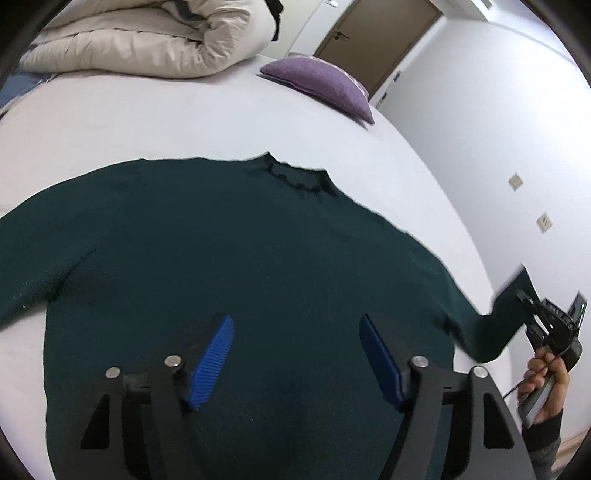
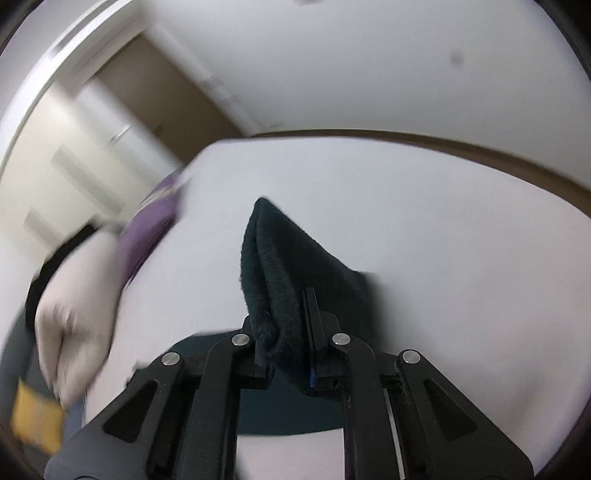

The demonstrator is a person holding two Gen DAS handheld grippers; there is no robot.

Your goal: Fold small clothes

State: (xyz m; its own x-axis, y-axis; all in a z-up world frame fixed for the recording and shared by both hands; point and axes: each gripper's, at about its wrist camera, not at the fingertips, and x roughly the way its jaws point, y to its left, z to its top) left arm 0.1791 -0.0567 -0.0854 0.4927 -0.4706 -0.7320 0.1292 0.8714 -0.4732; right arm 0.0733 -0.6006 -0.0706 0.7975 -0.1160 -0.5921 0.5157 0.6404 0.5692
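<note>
A dark green sweater [image 1: 221,258] lies spread flat on the white bed [image 1: 147,122], its collar [image 1: 295,177] pointing away. My left gripper [image 1: 295,325] hovers over the sweater's body with its blue pads [image 1: 214,362] apart and nothing between them. At the right edge of the left wrist view my right gripper [image 1: 524,295], held by a hand [image 1: 543,384], lifts the sweater's right sleeve cuff [image 1: 506,317] off the bed. In the right wrist view my right gripper [image 2: 288,295] is shut on that dark green cuff [image 2: 273,258], which sticks up between the fingers.
A rolled beige duvet [image 1: 147,40] lies at the far end of the bed and a purple cushion [image 1: 321,81] sits by the far right edge. A white wall [image 1: 498,129] with sockets runs along the right side. A brown door [image 1: 376,33] stands beyond.
</note>
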